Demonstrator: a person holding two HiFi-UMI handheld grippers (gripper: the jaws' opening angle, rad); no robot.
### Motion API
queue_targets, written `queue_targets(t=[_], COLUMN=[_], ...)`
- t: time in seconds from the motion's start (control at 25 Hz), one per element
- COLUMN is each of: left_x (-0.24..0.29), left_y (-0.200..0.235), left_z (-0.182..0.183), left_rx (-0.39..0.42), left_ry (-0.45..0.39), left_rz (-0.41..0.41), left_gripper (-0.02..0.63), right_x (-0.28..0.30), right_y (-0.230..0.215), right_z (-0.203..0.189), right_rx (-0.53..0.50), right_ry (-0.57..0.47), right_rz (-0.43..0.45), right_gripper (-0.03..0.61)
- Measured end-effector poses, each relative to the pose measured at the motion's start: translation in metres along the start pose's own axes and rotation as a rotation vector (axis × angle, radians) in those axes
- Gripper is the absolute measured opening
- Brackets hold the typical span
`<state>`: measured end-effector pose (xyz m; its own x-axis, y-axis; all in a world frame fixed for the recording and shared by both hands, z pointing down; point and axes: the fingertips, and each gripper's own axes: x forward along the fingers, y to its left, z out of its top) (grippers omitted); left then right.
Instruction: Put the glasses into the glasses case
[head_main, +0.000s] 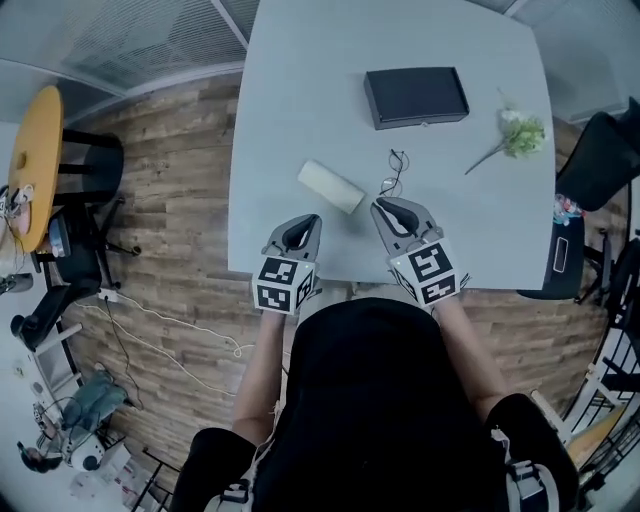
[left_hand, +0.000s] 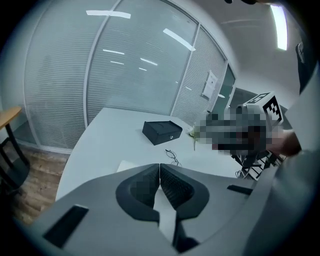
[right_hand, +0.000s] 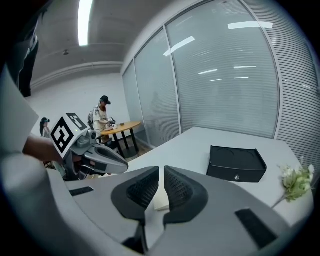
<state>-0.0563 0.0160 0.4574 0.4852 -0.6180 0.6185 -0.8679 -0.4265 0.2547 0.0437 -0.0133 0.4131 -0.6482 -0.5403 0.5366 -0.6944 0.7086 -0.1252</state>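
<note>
Thin black-framed glasses (head_main: 395, 172) lie folded on the white table (head_main: 300, 80), also showing in the left gripper view as glasses (left_hand: 172, 156). A closed black box (head_main: 415, 95) with a small metal clasp sits further back, the same black box (left_hand: 161, 131) (right_hand: 236, 163) in both gripper views. A cream oblong item (head_main: 332, 186) lies left of the glasses. My left gripper (head_main: 303, 222) (left_hand: 159, 165) hovers at the near table edge, shut and empty. My right gripper (head_main: 385, 207) (right_hand: 161, 169) is just short of the glasses, its jaws a narrow slit apart with nothing between them.
A white-green flower sprig (head_main: 515, 135) lies at the table's right. A black chair (head_main: 600, 160) stands beyond the right edge. A round wooden table (head_main: 35, 165) with chairs is on the floor far left. People sit at a table (right_hand: 102, 120) in the background.
</note>
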Motion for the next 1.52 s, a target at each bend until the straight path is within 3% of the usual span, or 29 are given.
queue_targets(t=[0.16, 0.56, 1.52], left_x=[0.017, 0.067, 0.115], left_y=[0.024, 0.070, 0.112], left_z=[-0.008, -0.039, -0.069], left_rx=[0.047, 0.079, 0.116], left_ry=[0.064, 0.177, 0.275], left_rz=[-0.025, -0.062, -0.062], left_gripper=[0.023, 0.025, 0.025], right_x=[0.018, 0.057, 0.138], right_y=[0.002, 0.004, 0.010], right_z=[-0.005, -0.032, -0.104], right_rx=[0.008, 0.002, -0.218], right_ry=[0.042, 0.151, 0.420], right_rz=[-0.061, -0.159, -0.161], right_gripper=[0.055, 0.109, 0.281])
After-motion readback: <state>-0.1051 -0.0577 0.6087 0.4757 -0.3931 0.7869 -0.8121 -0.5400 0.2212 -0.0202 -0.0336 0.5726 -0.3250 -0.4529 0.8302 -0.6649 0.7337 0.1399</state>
